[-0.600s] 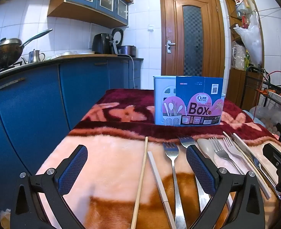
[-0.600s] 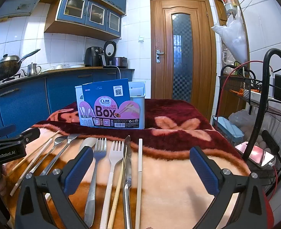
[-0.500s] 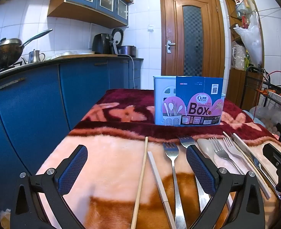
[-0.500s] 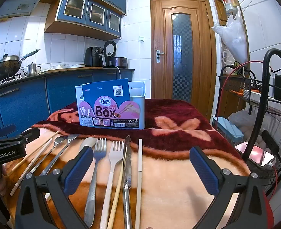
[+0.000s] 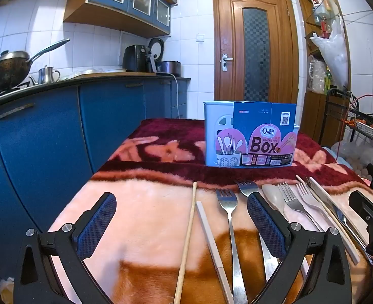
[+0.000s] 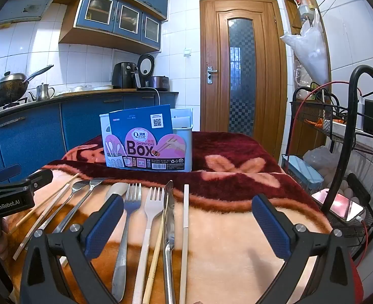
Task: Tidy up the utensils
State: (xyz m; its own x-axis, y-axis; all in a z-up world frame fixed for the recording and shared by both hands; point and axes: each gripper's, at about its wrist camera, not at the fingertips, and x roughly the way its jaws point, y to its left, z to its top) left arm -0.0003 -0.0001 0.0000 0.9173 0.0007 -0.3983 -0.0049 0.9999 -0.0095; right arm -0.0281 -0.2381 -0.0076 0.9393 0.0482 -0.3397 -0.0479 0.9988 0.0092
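Several utensils lie side by side on a pink and maroon blanket (image 5: pixel 141 217): a wooden chopstick (image 5: pixel 187 235), a pale chopstick (image 5: pixel 209 233), a steel fork (image 5: pixel 228 207), more forks (image 6: pixel 132 202), a pale fork (image 6: pixel 153 205), a knife (image 6: pixel 169 215) and a white chopstick (image 6: pixel 185 212). Behind them stands a light blue chopstick box (image 5: pixel 249 136) with a printed card; it also shows in the right wrist view (image 6: pixel 146 141). My left gripper (image 5: pixel 181 225) hangs open above the two chopsticks and the fork. My right gripper (image 6: pixel 187 228) is open over the knife and white chopstick.
Blue kitchen cabinets (image 5: pixel 47 131) run along the left, with a wok (image 5: pixel 6 71) and a kettle (image 5: pixel 48 74) on the counter. A wooden door (image 5: pixel 255 45) is behind the table. A black wire rack (image 6: pixel 351 139) with cables stands at the right edge.
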